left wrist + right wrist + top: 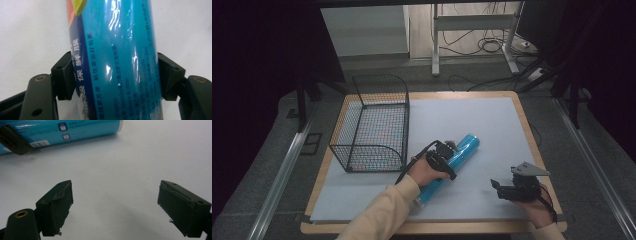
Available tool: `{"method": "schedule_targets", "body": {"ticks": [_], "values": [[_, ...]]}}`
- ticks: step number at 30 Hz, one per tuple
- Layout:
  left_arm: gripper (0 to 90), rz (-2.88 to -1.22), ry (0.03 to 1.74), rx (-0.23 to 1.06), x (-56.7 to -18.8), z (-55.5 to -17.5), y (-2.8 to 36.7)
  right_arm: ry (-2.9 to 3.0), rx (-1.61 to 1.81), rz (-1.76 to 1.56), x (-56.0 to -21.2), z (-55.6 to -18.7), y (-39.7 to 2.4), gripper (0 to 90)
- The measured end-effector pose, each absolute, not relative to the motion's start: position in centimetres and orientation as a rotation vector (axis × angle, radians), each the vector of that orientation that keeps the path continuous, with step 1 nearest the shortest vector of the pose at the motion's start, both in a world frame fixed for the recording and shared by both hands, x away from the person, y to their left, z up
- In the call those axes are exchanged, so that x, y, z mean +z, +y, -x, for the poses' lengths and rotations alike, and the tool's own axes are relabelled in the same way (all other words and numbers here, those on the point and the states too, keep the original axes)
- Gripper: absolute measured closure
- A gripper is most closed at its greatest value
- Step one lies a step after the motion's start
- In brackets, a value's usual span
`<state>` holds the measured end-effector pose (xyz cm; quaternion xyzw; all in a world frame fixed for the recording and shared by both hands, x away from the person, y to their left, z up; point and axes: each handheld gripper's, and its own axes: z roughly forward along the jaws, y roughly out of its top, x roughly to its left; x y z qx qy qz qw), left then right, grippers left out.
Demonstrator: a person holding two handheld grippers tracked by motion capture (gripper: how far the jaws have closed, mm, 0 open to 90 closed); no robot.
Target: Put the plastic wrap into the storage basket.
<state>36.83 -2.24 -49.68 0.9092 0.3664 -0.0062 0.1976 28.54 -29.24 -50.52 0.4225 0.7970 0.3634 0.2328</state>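
Left gripper view: left gripper (pixel 112 75) jaws clamp glossy blue cylindrical film-wrapped roll (pixel 112 50); slick wrap could slip when lifted. Right gripper (pixel 115 202) jaws wide, empty.

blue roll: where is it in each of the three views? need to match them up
High view: the blue roll lies slantwise at table centre, right of the wire basket, with the left gripper across it.
Left gripper view: it runs up the middle, both pads pressed on its sides.
Right gripper view: top left, lying flat, beyond the open right gripper.
Shared landmark: the white table cover.
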Motion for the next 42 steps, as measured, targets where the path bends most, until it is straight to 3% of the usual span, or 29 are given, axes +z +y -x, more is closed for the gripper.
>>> {"method": "schedule_targets", "body": {"ticks": [22, 42], "values": [[31.1, -2.509, 0.922, 0.051, -44.4, -36.4, -1.5, 2.176, 1.007, -1.169, -50.4, -28.5, -29.4, 13.2], [31.5, -2.438, 0.931, 0.085, -41.5, -37.0, 0.0, 2.165, 1.008, -1.174, -50.3, -28.5, -29.5, 13.5]]}}
